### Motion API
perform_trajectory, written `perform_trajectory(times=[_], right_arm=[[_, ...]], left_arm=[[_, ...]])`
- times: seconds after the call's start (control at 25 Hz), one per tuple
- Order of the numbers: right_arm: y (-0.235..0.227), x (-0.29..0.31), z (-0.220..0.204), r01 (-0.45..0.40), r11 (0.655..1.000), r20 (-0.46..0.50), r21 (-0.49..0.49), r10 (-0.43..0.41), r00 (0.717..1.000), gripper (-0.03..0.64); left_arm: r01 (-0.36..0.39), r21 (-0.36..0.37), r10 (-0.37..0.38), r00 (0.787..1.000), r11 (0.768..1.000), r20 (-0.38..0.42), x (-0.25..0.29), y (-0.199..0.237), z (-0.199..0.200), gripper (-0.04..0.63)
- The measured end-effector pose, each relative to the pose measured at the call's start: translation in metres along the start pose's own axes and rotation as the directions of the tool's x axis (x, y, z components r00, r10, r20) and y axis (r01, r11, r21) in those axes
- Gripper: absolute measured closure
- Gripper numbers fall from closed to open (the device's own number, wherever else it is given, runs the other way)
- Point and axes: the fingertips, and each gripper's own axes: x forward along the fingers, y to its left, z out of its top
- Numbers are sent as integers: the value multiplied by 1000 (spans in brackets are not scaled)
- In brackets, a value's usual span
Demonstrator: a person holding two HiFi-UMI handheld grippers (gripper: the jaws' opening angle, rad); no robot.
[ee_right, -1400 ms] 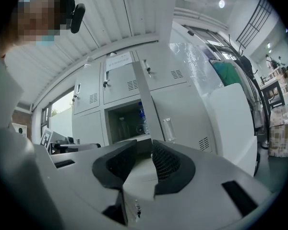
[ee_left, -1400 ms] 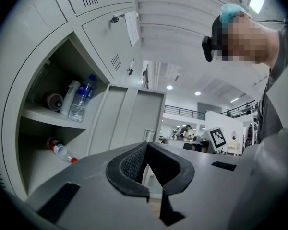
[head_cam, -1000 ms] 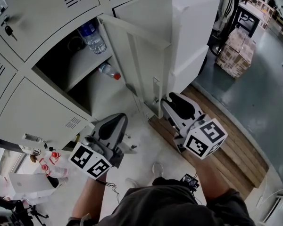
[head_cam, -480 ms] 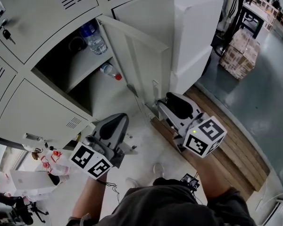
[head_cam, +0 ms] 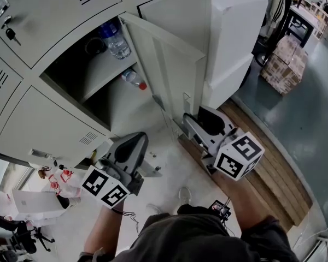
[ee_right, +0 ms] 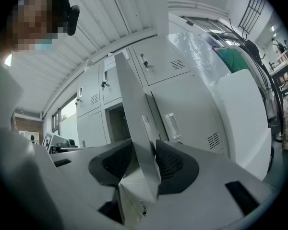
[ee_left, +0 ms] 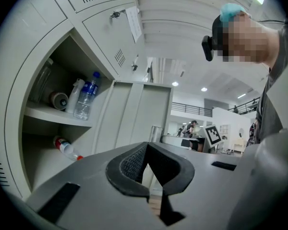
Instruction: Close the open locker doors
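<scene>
While ajar, locker door [head_cam: 169, 64]; bottles [head_cam: 116, 40] inside.

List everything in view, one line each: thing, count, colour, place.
lockers: one bank, grey, upper left
open locker door: 1, grey, swung out at centre
water bottle: 1, clear with blue label, upright on the open locker's shelf
red-capped bottle: 1, clear, lying below that shelf
keys: 1 bunch, dark, hanging from a closed door's lock
white unit: 1, white, right of the lockers
cardboard boxes: one stack, brown, on the floor far right
wooden planks: brown, lower right floor
left gripper: 1, grey, jaws together, empty
right gripper: 1, grey, jaws have just been opening, the door's edge between them
</scene>
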Motion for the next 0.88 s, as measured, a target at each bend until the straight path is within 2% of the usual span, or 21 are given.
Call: perform_trajectory(times=[0.48,0.88], right_arm=[[13,5,-4,-14,1000,-14,-17,14,1000,488],[39,15,-13,-34,999,-41,-26,33,999,483]], left_arm=[[-33,-18,34,999,999,21,-20,10,-1,588],[-22,-30,23,999,999,44,-40,18,2,588]])
